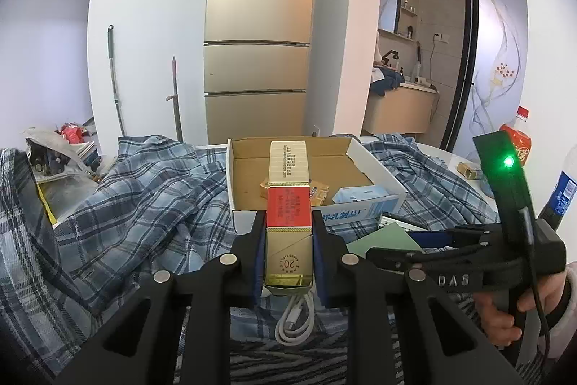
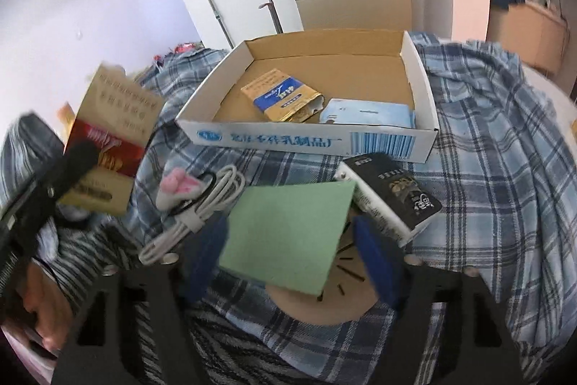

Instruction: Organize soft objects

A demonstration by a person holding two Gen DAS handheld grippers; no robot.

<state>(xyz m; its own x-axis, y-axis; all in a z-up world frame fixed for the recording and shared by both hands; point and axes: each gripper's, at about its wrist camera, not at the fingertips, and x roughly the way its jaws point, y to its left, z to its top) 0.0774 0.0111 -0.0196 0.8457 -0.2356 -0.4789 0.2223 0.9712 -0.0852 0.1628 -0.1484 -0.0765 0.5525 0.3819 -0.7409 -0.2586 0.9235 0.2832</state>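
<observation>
While your left gripper (image 1: 288, 237) clamps the gold-and-red carton (image 1: 288, 204), lifted clear so it can travel to the cardboard tray (image 2: 418, 71) at the table's far edge, your right gripper (image 2: 292, 251) straddles the green card (image 2: 288, 233), jaws half-wide, not gripping. Two packets already lie inside the tray.

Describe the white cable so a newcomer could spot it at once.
Start at the shallow cardboard tray on the blue plaid cloth. Just in front of its left corner lies the coiled white charging cable, between a pink-and-white soft toy and a flat green sheet. It is the only looped cord there.
</observation>
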